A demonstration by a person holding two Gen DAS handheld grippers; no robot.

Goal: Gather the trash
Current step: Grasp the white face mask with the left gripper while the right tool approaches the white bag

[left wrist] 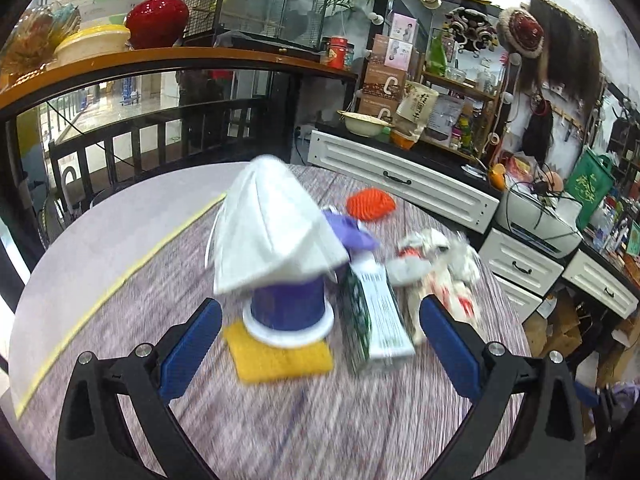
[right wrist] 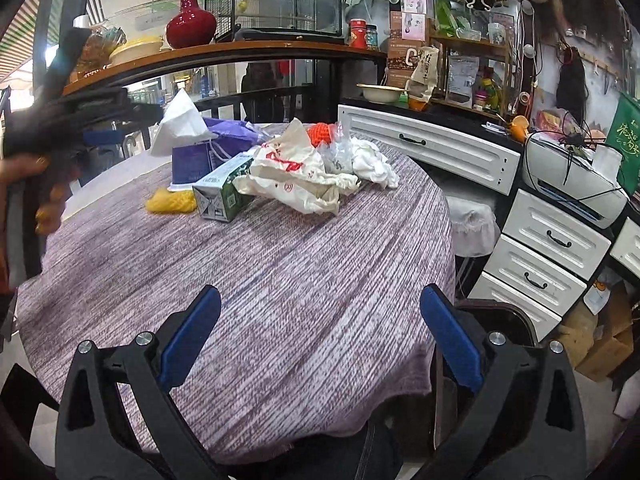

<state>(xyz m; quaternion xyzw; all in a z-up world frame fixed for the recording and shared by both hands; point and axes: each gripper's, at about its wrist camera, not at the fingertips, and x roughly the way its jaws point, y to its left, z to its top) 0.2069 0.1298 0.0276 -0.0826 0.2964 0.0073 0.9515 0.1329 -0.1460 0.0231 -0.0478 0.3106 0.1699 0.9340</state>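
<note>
Left tool (left wrist: 320, 312) wide open, empty, straddling mask-capped purple cup (left wrist: 286, 304) at 12 o'clock for pickup. Right tool (right wrist: 320, 308) wide open, empty, standing off.

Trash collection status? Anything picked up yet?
Nothing collected yet. Both grippers, left and right, are open and empty. The left faces the upturned purple cup with the white mask on it. Left: milk carton, crumpled bag, tissue, all on the table.

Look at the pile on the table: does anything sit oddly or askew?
Yes. A white face mask is draped like a hat over an upside-down purple cup, which rests on a yellow sponge. Beside it, a green-and-white carton lies tipped on its side.
</note>
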